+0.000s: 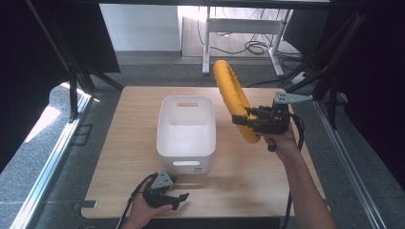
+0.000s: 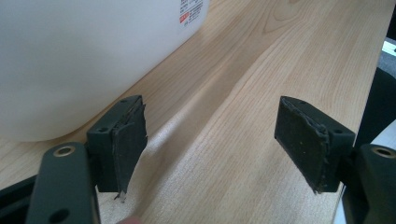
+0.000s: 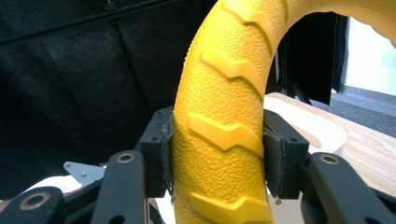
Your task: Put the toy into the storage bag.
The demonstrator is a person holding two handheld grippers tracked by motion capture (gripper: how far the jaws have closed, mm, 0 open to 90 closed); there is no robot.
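- The right gripper (image 1: 244, 122) is clamping a yellow ring (image 1: 232, 98) in the high view, holding it in the air above the table (image 1: 248, 176), just to the right of the white bin (image 1: 186, 129).
- The ring is standing on edge there, tilted so that its top is leaning away from the person and toward the far side of the table.
- The right gripper view is bringing out what the high view is leaving small: the yellow ring (image 3: 224, 116) is carrying a pebbled surface with raised chevron ridges, and both black pads are pressing flat against its sides, one on each flank.
- The same view is catching the rim of the white bin (image 3: 322, 126) behind the ring.
- The left gripper (image 1: 176, 196) is resting low near the table's front edge, in front of the bin.
- The left gripper view is showing its jaws spread wide with bare wood grain between them, gripping nothing, and the bin's white wall (image 2: 79, 60) is looming just beside the left-hand pad, with a printed label on it.
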